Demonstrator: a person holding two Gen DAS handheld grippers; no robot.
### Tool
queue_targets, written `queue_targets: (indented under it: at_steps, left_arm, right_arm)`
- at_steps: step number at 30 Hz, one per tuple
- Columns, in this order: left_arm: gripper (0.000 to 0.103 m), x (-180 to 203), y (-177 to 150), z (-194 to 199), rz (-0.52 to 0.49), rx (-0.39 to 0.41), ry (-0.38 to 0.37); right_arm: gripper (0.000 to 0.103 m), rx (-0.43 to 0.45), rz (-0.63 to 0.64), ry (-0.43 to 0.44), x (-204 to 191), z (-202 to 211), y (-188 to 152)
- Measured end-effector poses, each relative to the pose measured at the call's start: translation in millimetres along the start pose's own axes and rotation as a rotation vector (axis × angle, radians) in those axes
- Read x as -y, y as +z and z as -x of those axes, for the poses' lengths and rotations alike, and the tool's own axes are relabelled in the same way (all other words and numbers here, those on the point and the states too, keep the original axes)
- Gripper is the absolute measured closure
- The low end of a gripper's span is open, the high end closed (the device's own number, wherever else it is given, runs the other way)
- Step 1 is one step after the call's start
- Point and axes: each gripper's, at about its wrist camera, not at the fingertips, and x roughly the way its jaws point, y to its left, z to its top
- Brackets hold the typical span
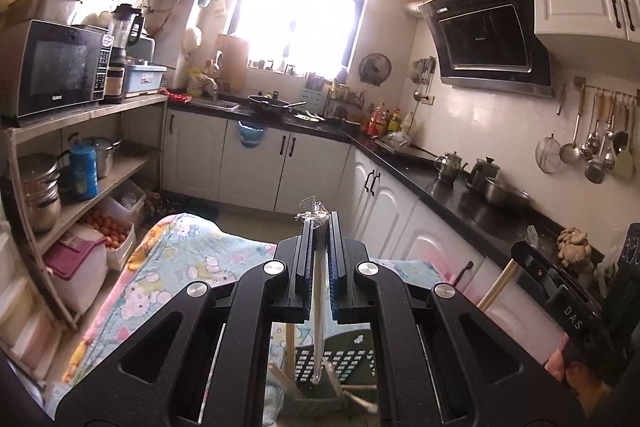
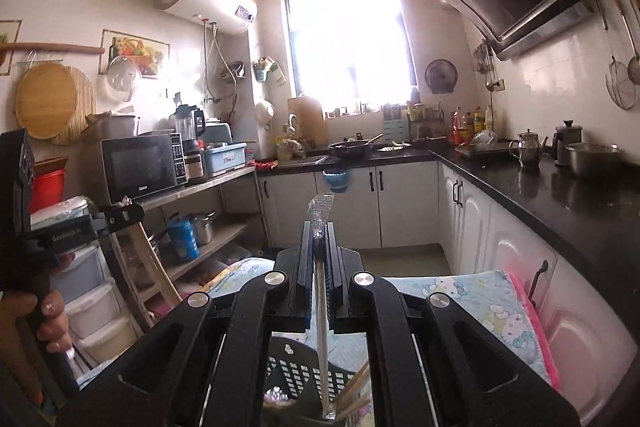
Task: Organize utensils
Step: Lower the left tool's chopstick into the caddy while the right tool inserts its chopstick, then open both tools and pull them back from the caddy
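My left gripper (image 1: 320, 221) is shut on a plastic-wrapped utensil (image 1: 320, 307) held upright; its wrapper end sticks out above the fingertips and its lower end hangs over a dark slotted utensil holder (image 1: 340, 359). My right gripper (image 2: 319, 227) is shut on another wrapped utensil (image 2: 322, 327), also upright, with its lower end in the dark slotted holder (image 2: 296, 371). Wooden chopsticks (image 2: 354, 387) lean in the holder. The right gripper shows at the right edge of the left wrist view (image 1: 532, 251), the left gripper at the left edge of the right wrist view (image 2: 120, 213).
The holder stands on a table under a cartoon-print cloth (image 1: 172, 267). A black countertop (image 1: 460, 187) with kettles and a steel bowl runs along the right. A shelf rack (image 1: 80, 155) with a microwave and pots stands to the left. White cabinets line the back.
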Motion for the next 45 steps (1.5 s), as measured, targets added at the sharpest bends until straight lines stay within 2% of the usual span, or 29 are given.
queue_targets:
  at_steps: [5,16,28,40,43,44,45]
  left_arm:
    - [0.101,6.4,-18.5,-15.8,-0.024,-0.005,0.024]
    - [0.101,6.1,-49.0,-43.4,-0.018,-0.065,0.001]
    - [0.101,-1.6,-74.5,-64.7,-0.003,-0.141,-0.020]
    - [0.101,-1.0,-86.8,-66.6,-0.018,-0.200,-0.030]
    - [0.095,-3.0,-88.6,-65.8,-0.012,-0.216,-0.030]
    - [0.088,-3.8,-89.0,-65.4,-0.010,-0.219,-0.028]
    - [0.086,-4.4,-89.0,-64.6,-0.007,-0.222,-0.026]
  right_arm:
    - [0.098,0.000,-0.049,0.004,6.9,-16.3,-12.0]
    - [0.098,-0.016,-0.069,0.016,3.0,-36.6,-39.8]
    - [0.098,-0.115,-0.078,0.039,-2.5,-58.8,-66.0]
    - [0.097,-0.248,-0.050,0.051,-8.9,-62.1,-81.0]
    - [0.096,-0.271,-0.054,0.048,-7.0,-59.2,-81.8]
    - [0.091,-0.280,-0.060,0.049,-6.1,-58.1,-81.9]
    - [0.084,-0.285,-0.067,0.049,-5.0,-56.9,-81.7]
